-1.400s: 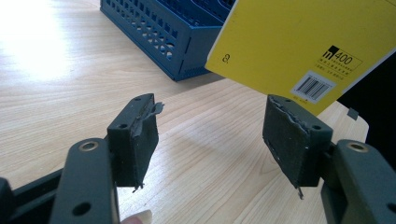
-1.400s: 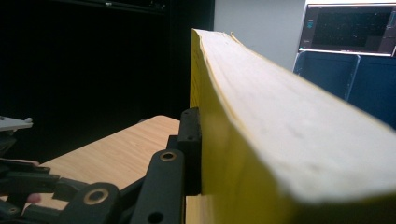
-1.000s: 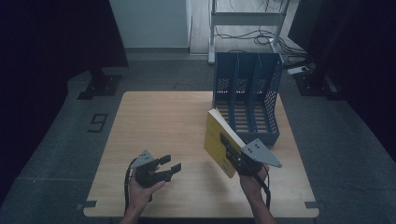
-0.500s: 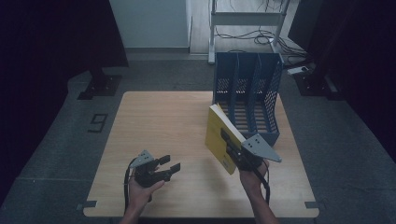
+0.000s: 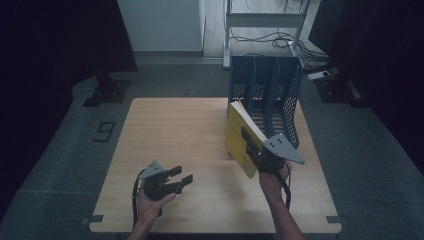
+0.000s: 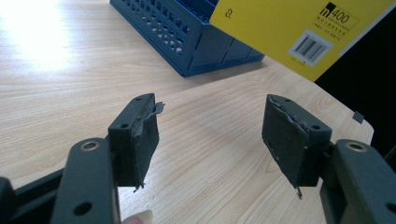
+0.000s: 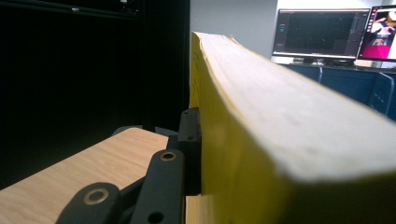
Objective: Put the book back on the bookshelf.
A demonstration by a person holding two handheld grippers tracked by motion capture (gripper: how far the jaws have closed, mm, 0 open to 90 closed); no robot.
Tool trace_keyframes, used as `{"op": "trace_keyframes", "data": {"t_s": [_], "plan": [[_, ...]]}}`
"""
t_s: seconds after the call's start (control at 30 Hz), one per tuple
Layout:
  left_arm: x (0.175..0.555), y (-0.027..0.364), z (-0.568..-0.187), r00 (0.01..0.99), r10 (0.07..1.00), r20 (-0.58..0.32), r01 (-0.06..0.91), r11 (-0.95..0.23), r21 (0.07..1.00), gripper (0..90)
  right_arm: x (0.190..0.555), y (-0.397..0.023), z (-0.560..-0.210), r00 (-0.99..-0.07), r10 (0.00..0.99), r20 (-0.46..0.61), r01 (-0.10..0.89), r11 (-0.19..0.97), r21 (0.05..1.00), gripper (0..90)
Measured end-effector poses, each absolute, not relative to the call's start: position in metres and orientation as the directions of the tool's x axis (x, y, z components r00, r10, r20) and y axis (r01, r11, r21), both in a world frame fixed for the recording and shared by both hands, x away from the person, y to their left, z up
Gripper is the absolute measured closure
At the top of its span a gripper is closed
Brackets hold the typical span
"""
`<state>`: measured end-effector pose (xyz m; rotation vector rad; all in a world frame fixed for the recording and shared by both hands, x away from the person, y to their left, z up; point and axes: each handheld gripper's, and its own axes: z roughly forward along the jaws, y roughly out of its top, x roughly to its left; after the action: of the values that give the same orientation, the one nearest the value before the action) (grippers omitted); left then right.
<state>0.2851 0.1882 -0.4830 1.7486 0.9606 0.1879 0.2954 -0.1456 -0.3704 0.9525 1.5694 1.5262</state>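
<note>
Near the desk's (image 5: 200, 125) far right corner, the yellow book (image 5: 239, 137) was up but not filed.
The right gripper (image 5: 256, 152) was clamped on it before the blue rack (image 5: 287, 107); the left gripper (image 5: 180, 176) rested apart, holding nothing.

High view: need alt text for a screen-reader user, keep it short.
A person's right claw holds a yellow book upright above a wooden table, just in front of a blue slotted file rack at the table's far right. The left claw sits open and empty near the front edge.
</note>
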Motion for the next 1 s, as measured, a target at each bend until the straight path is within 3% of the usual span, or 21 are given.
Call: {"op": "trace_keyframes", "data": {"t_s": [1.0], "plan": [[0.286, 0.189, -0.485, 0.656, 0.68, -0.326, 0.518, -0.093, 0.85, 35.6, 0.323, -0.145, -0.351, -0.389, 0.92, -0.041, 0.0, 0.044, 0.999, 74.3]]}}
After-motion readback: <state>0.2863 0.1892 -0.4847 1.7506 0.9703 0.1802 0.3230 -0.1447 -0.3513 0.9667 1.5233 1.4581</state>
